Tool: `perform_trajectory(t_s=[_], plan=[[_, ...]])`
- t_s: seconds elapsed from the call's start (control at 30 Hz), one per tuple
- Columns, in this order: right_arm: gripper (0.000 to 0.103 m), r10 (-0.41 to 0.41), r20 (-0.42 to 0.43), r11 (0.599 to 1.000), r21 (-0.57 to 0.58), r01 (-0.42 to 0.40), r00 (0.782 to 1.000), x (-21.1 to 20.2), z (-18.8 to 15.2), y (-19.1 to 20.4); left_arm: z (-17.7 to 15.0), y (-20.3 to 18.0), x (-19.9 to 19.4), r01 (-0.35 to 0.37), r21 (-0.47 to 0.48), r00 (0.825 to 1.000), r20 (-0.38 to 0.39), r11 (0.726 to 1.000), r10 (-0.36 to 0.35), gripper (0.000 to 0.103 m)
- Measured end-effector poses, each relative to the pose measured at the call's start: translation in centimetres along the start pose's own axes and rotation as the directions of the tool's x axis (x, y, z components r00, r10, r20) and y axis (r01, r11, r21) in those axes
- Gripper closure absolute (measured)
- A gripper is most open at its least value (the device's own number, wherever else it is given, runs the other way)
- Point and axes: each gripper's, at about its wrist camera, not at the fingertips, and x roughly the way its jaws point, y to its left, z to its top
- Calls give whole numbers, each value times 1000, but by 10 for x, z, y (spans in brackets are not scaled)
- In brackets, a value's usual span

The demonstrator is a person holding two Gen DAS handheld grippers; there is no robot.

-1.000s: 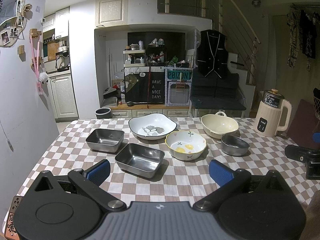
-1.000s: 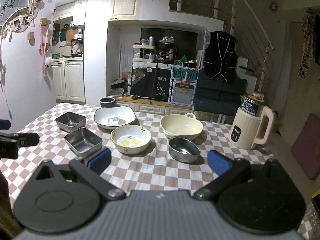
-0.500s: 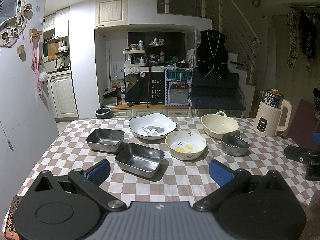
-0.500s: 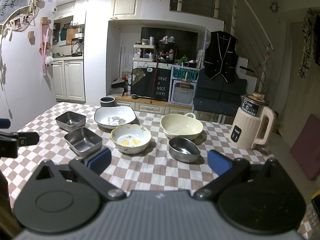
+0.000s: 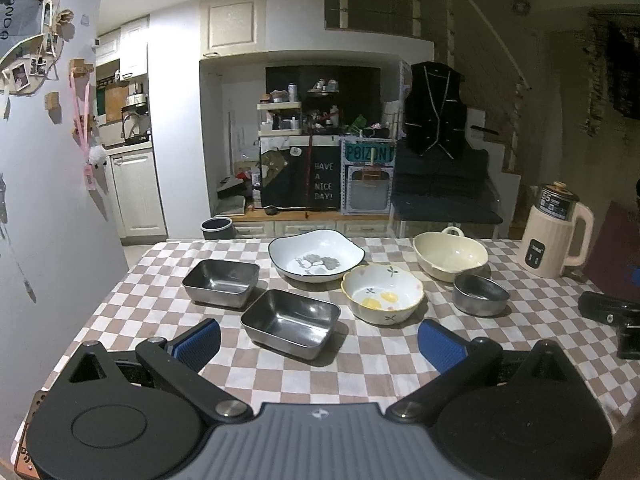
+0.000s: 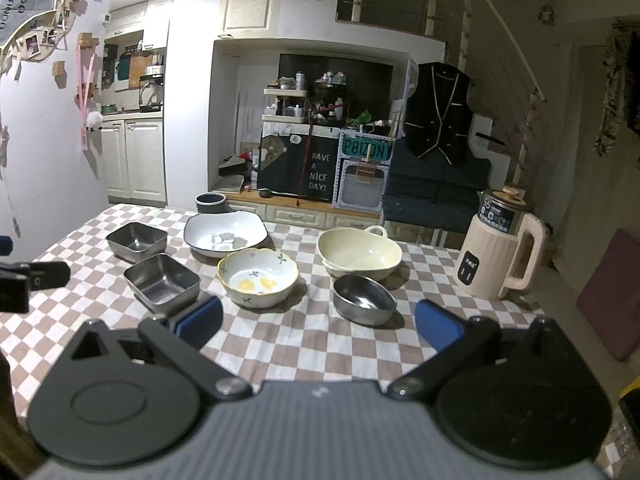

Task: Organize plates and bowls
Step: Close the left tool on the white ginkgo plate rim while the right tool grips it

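The table (image 5: pixel 384 364) wears a brown-and-white check cloth. Two square tins (image 5: pixel 291 323) and a round bowl (image 5: pixel 480 294) are bare steel. The wide dish (image 5: pixel 316 254) is white, dark-rimmed, with a grey print; the scalloped bowl (image 5: pixel 382 294) white with yellow blotches and green sprigs; the handled bowl (image 5: pixel 450 255) and kettle (image 5: pixel 556 232) cream. Gripper pads (image 5: pixel 200 344) are blue.

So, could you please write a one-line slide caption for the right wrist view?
Open right gripper facing six empty dishes on the checkered tablecloth, cream electric kettle at right.
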Motion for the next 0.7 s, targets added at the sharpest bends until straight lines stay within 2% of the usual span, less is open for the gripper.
perform_trajectory(t_s=[0.27, 0.7], plan=[[0, 17, 38, 999, -29, -16, 999, 21, 22, -7, 29, 17, 22, -15, -78, 1000, 12, 997, 15, 0], [0, 127, 87, 992, 0, -127, 988, 111, 87, -22, 87, 31, 95, -131, -84, 989, 52, 988, 136, 0]])
